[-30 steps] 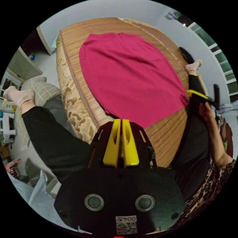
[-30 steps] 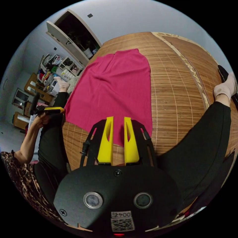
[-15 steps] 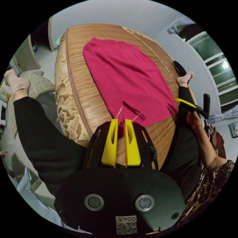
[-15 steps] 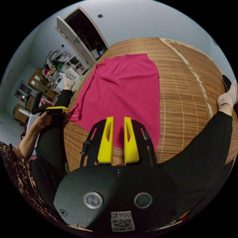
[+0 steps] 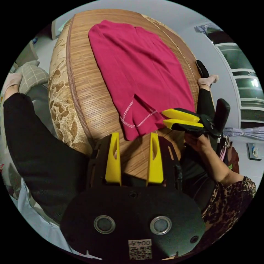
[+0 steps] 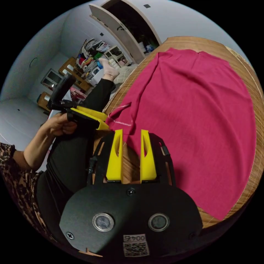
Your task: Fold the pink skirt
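The pink skirt (image 5: pixel 143 66) lies spread flat on a bamboo mat (image 5: pixel 90 90). Its near hem corner (image 5: pixel 137 118) is turned back, showing pale stitching. My left gripper (image 5: pixel 134 135) is open just short of that hem, nothing between its jaws. My right gripper (image 5: pixel 163 117) comes in from the right, its tips at the skirt's edge, jaws a little apart. In the right gripper view the skirt (image 6: pixel 198 110) stretches away, the right gripper (image 6: pixel 131 132) stands open over the hem, and the left gripper (image 6: pixel 107 123) is open beside the turned corner (image 6: pixel 121 118).
The person's black-clad legs (image 5: pixel 41 154) flank the mat, one socked foot (image 5: pixel 206 80) at its far side. A checked pillow (image 5: pixel 31 77) lies beyond the bed's patterned edge (image 5: pixel 59 99). An open wardrobe door (image 6: pixel 123 30) and cluttered shelves (image 6: pixel 90 55) stand behind.
My left gripper has opened and let go of the hem corner, which now lies turned back. My right gripper's jaws have widened and it has come closer to the left gripper.
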